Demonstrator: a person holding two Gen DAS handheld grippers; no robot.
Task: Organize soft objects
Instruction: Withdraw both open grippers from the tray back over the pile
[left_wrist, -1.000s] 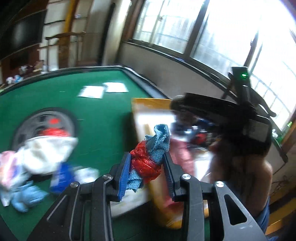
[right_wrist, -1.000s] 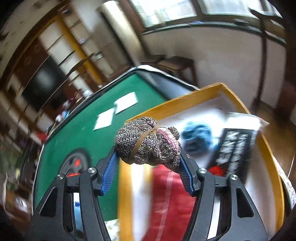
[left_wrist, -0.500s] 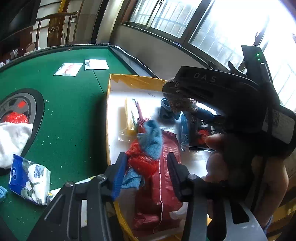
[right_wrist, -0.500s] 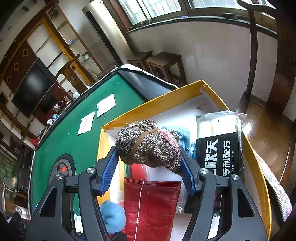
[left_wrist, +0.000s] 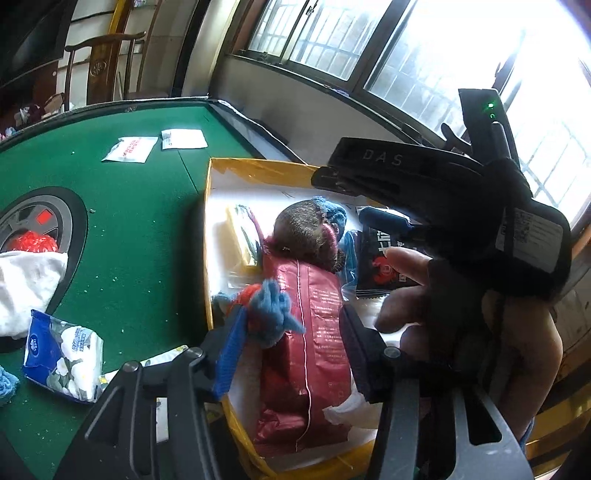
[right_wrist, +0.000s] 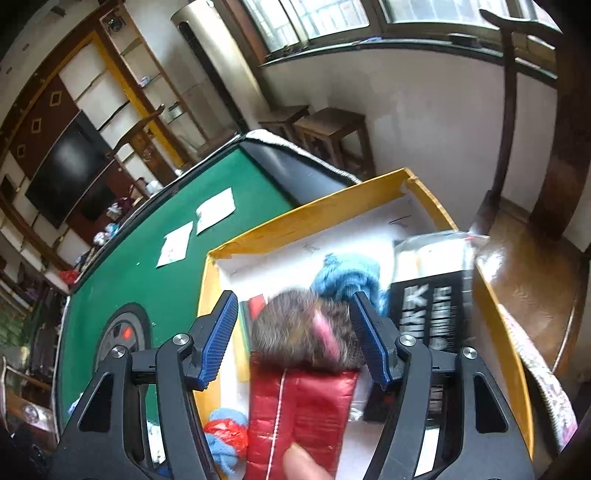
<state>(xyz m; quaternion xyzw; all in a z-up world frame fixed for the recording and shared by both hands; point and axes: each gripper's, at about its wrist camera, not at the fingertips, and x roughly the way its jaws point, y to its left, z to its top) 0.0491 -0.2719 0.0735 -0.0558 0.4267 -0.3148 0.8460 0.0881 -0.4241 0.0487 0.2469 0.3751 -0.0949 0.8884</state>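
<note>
A yellow-rimmed box (left_wrist: 207, 236) (right_wrist: 295, 221) stands on the green table. My right gripper (right_wrist: 293, 332) is open over it, and the brown knitted bundle (right_wrist: 306, 332) (left_wrist: 306, 232) lies blurred between its jaws on the red packet (right_wrist: 299, 413) (left_wrist: 310, 350). My left gripper (left_wrist: 291, 332) is open above the box's near left part. The red and blue knitted bundle (left_wrist: 267, 306) (right_wrist: 225, 435) rests by its left finger (left_wrist: 231, 350). A blue knitted piece (right_wrist: 347, 273) lies further back in the box.
In the box are also a black packet (right_wrist: 432, 314) (left_wrist: 380, 258) and a yellow packet (left_wrist: 240, 236). On the green table (left_wrist: 129, 221) lie a blue tissue pack (left_wrist: 62, 354), a white cloth (left_wrist: 26, 284) and two paper sachets (left_wrist: 129, 147).
Both grippers have opened over the box. The brown knitted bundle has dropped from the right gripper onto the red packet. The red and blue bundle has come loose from the left gripper.
</note>
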